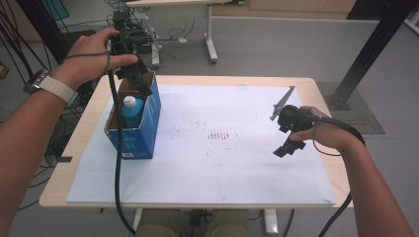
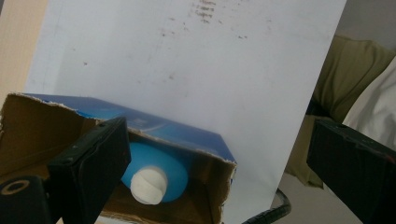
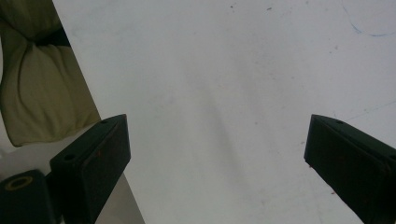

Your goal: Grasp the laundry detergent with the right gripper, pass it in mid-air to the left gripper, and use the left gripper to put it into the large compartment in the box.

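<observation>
A blue cardboard box [image 1: 144,129] stands open-topped at the table's left side. Inside it stands a blue bottle [image 1: 132,111] with a white cap [image 2: 148,185]. My left gripper [image 1: 138,81] hangs just above the box's far end, open, with nothing between its jaws; in the left gripper view [image 2: 217,163] the box [image 2: 140,119] and bottle [image 2: 156,165] lie below it. My right gripper [image 1: 289,143] hovers over the right part of the white sheet [image 1: 222,143], open and empty; its view [image 3: 217,154] looks down on the bare sheet [image 3: 224,84].
The wooden table [image 1: 323,96] is covered by the white sheet, stained with small brown specks [image 1: 220,134] in the middle. A black frame post [image 1: 370,49] rises at the far right. Cables and another table's leg [image 1: 211,39] lie on the floor beyond.
</observation>
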{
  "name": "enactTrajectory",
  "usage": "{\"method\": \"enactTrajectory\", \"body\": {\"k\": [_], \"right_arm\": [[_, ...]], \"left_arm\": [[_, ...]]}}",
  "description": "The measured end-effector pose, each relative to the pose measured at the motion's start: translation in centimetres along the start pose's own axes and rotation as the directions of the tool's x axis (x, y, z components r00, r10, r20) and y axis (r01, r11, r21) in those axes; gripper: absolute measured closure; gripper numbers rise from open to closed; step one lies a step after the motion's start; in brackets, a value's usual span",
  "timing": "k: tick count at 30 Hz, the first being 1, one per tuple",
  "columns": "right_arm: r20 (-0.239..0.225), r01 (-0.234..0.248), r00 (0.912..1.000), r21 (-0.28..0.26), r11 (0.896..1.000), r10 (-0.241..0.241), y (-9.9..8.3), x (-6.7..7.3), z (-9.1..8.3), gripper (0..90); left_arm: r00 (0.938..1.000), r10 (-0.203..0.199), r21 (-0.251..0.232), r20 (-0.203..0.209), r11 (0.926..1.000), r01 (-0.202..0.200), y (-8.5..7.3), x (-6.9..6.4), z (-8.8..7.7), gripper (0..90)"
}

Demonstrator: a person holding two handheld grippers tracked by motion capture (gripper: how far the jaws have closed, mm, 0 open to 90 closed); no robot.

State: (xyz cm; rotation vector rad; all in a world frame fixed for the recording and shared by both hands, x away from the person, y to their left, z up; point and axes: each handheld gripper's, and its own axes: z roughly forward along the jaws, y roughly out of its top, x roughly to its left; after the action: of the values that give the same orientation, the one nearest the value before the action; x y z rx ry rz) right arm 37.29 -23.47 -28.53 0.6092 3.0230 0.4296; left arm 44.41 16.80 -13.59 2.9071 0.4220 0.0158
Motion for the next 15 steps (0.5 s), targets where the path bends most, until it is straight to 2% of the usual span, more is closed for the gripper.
{"method": "enactTrajectory", "body": {"k": [9,15], "right_arm": [[0.001,-0.002,1.0,0.002,1.0,0.002,0.1,0.0,0.0,6.9],[-0.001,-0.005,1.0,0.001,1.0,0.005,-0.1,0.0,0.0,6.9]], "left_arm": [[0.9987,0.052,0.028,0.0,0.9983,-0.052,1.0,-0.8,0.8,6.5],[0.9981,0.061,0.031,0.006,0.9977,-0.061,1.3,-0.9,1.3,6.5]]}}
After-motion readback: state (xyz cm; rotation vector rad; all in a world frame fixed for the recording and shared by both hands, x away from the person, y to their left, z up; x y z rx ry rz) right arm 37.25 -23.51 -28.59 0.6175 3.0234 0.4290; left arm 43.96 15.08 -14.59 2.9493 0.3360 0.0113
